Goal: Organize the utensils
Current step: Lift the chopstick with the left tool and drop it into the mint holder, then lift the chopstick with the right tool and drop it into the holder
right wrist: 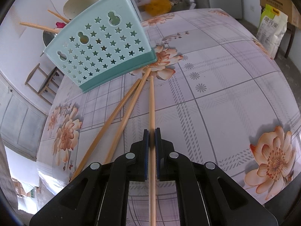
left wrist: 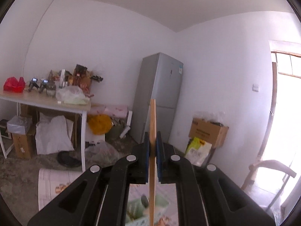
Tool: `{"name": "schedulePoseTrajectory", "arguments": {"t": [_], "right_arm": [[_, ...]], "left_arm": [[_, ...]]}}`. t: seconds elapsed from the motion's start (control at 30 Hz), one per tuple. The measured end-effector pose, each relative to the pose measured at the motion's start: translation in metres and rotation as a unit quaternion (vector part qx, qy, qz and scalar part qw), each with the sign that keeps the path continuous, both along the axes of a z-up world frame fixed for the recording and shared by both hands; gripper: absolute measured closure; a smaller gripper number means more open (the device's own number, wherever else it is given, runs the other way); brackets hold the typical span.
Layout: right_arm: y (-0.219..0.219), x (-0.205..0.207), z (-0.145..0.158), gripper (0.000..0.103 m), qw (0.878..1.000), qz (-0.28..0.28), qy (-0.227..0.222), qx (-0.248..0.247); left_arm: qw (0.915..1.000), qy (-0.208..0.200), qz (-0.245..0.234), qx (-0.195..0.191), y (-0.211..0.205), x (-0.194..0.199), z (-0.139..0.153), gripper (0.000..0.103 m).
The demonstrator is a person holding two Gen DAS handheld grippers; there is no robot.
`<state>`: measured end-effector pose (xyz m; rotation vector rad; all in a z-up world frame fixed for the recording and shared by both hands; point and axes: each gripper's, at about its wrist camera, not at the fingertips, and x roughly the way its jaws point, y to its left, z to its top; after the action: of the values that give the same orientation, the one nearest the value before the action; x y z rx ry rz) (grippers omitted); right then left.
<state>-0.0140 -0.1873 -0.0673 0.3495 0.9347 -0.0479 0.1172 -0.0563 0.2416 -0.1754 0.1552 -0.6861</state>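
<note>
Left claw [left wrist: 152, 145] is clenched on a wooden chopstick [left wrist: 152, 124], held upright in mid-air at frame centre, its tip against the grey fridge [left wrist: 160, 94] in the background. Right claw [right wrist: 151, 138] is clamped on a second chopstick [right wrist: 151, 103] lying along the floral worktop [right wrist: 216, 94], tip pointing up-frame toward the teal holder [right wrist: 101, 47].

The holder, perforated with stars, sits tilted in the upper left of the right wrist view; two chopsticks [right wrist: 37, 26] are seen poking from its mouth. Two loose chopsticks [right wrist: 120, 113] lie just left of the gripped one, ends near the holder's base.

Judged step: gripped sticks are to be carried to the holder's mouth. The right stick should be lifted clear before swinging, so the loose pair is not dragged. Each stick is best tipped thin end down and released only once inside.

Hidden: holder's compartments and opening are not seen. In the left view, the stick's lower end is blurred, and the objects beneath cannot be identified.
</note>
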Motion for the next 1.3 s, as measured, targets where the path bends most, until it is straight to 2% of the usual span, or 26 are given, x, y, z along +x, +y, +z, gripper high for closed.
{"name": "schedulePoseTrajectory", "arguments": {"t": [0.1, 0.17, 0.3, 0.4, 0.53, 0.57, 0.6, 0.67, 0.8, 0.93, 1.1, 1.23, 1.3], "right_arm": [[0.000, 0.001, 0.000, 0.098, 1.000, 0.000, 0.000, 0.002], [0.000, 0.001, 0.000, 0.098, 1.000, -0.001, 0.000, 0.004], [-0.002, 0.001, -0.001, 0.098, 1.000, -0.001, 0.000, 0.008], [-0.002, 0.001, 0.000, 0.098, 1.000, 0.000, 0.001, 0.007], [-0.002, 0.002, 0.000, 0.098, 1.000, 0.002, 0.002, 0.006], [-0.002, 0.002, 0.000, 0.098, 1.000, 0.002, 0.002, 0.006], [-0.002, 0.002, 0.000, 0.098, 1.000, 0.003, 0.003, 0.006], [-0.002, 0.003, 0.001, 0.098, 1.000, 0.005, 0.005, 0.005], [0.000, 0.009, 0.002, 0.096, 1.000, 0.014, 0.014, -0.001], [0.008, 0.019, 0.006, 0.091, 0.999, 0.025, 0.022, -0.033], [0.018, 0.033, 0.007, 0.091, 0.996, 0.036, 0.030, -0.072], [0.024, 0.042, 0.007, 0.091, 0.994, 0.041, 0.030, -0.099], [0.025, 0.045, 0.007, 0.094, 0.993, 0.038, 0.028, -0.111]], "left_arm": [[0.9994, -0.027, 0.021, 0.004, -0.009, 0.010, 0.006, 0.097], [0.9993, -0.025, 0.026, 0.007, -0.018, 0.021, -0.001, 0.097], [0.9979, -0.017, 0.048, 0.039, -0.036, 0.036, -0.040, 0.097], [0.9968, 0.012, 0.052, 0.060, -0.043, 0.045, -0.075, 0.097], [0.9949, 0.034, 0.056, 0.077, -0.042, 0.045, -0.102, 0.096], [0.9946, 0.035, 0.057, 0.079, -0.039, 0.041, -0.104, 0.092], [0.9943, 0.035, 0.060, 0.080, -0.036, 0.037, -0.105, 0.081], [0.9944, 0.029, 0.067, 0.076, -0.029, 0.026, -0.106, 0.069], [0.9953, 0.022, 0.068, 0.065, -0.007, -0.001, -0.106, 0.059], [0.9966, 0.016, 0.053, 0.061, 0.013, -0.030, -0.110, 0.054], [0.9975, 0.026, 0.016, 0.064, 0.037, -0.059, -0.120, 0.052], [0.9948, 0.031, -0.016, 0.095, 0.041, -0.082, -0.138, 0.052], [0.9924, 0.054, -0.036, 0.105, 0.039, -0.088, -0.152, 0.052]]}}
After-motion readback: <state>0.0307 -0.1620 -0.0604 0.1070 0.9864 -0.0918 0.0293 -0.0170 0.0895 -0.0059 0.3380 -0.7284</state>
